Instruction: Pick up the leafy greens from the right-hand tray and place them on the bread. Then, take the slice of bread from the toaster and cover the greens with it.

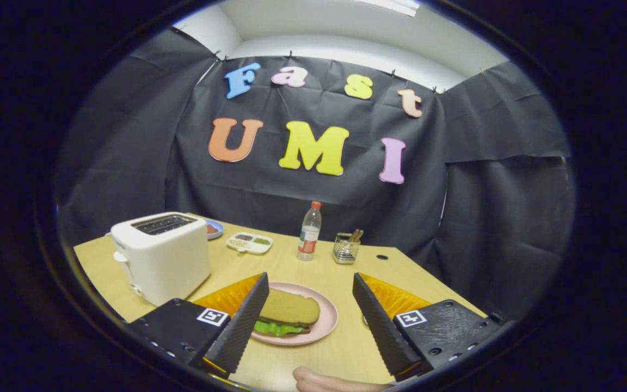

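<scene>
Fingers of the hand-held gripper [308,321] spread wide apart at lower centre, gripping nothing. Between them a round pink plate [329,318] on the pale wooden surface [313,267] carries a brown bread slice [290,308] covering leafy greens [274,328]. Left of centre stands a white toaster [161,256].

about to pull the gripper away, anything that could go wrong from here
The gripper is open, fingers either side of the pink plate. The top bread slice sits loosely on the greens, which poke out in front, so a careless retreat could nudge it off. The toaster stands close by, easy to clip.
</scene>
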